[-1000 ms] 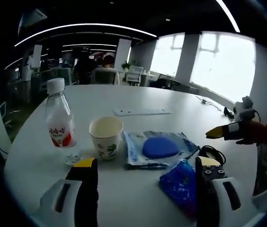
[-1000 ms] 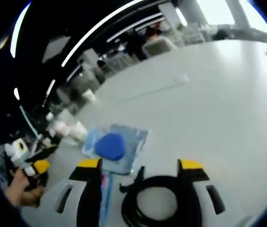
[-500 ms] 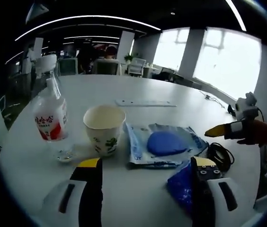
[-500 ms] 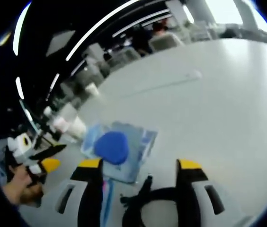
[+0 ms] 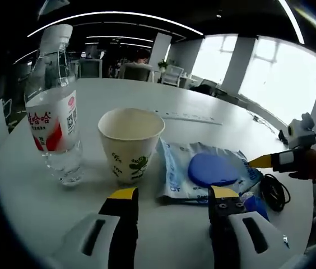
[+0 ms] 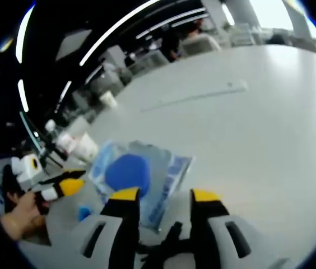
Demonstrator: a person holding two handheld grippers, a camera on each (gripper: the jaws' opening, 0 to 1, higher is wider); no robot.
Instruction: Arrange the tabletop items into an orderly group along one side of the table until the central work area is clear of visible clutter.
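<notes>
A clear plastic water bottle with a white cap and red-and-white label (image 5: pixel 52 120) stands upright just beside a white paper cup printed with green leaves (image 5: pixel 130 144), also upright and open-topped. Next along lies a flat pale-blue plastic packet holding a round blue disc (image 5: pixel 205 171), then a small crumpled blue wrapper (image 5: pixel 255 204) and a coiled black cable (image 5: pixel 274 191) near the white round table's edge (image 5: pixel 29 213)

Upper middle of my left gripper view: office chairs (image 5: pixel 172 74) beyond the table's far edge. Bright windows (image 5: pixel 270 70) fill the upper right; ceiling light strips (image 5: pixel 119 14) curve overhead.
</notes>
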